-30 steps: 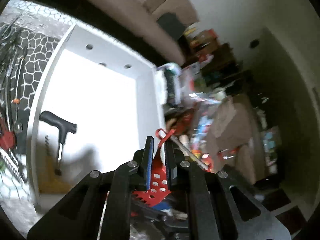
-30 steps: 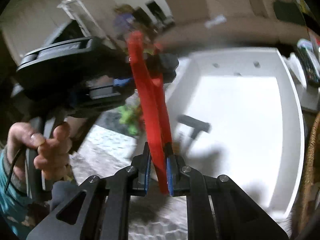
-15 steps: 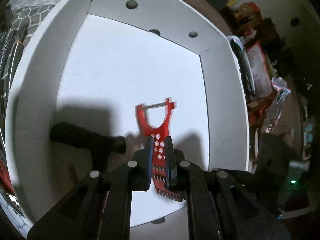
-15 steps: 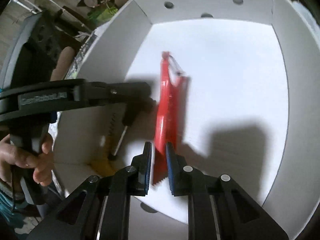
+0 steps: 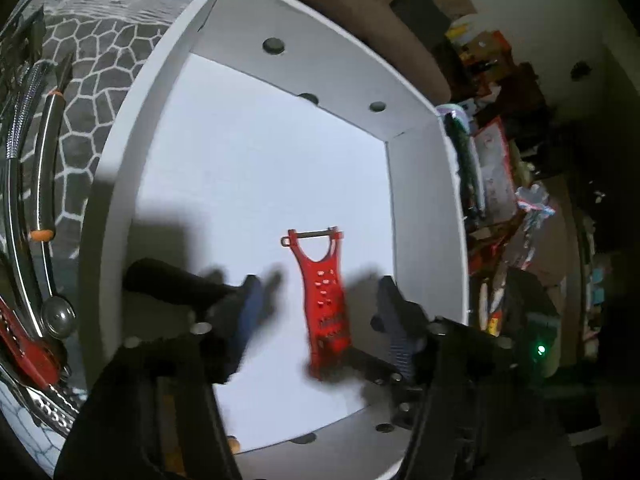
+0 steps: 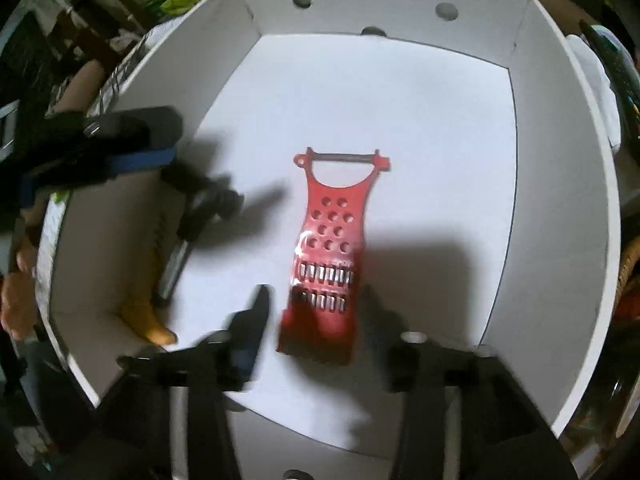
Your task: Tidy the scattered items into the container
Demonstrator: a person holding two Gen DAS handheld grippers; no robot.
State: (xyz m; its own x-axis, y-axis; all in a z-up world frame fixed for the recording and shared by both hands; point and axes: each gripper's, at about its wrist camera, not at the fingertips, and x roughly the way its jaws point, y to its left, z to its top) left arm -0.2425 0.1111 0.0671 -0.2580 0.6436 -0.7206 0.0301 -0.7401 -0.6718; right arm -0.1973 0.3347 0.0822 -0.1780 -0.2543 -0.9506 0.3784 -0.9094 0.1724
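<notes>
1 red grater (image 6: 326, 258), lengthwise, peeler end far

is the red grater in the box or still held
In the box: the red grater lies flat on the white box floor, both the left claw and right claw open.

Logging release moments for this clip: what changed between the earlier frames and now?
Both hand-held grippers, left and right, opened and let go of the red grater, which now lies flat on the floor of the white box. The black-handled tool by the box's left wall stayed put.
</notes>
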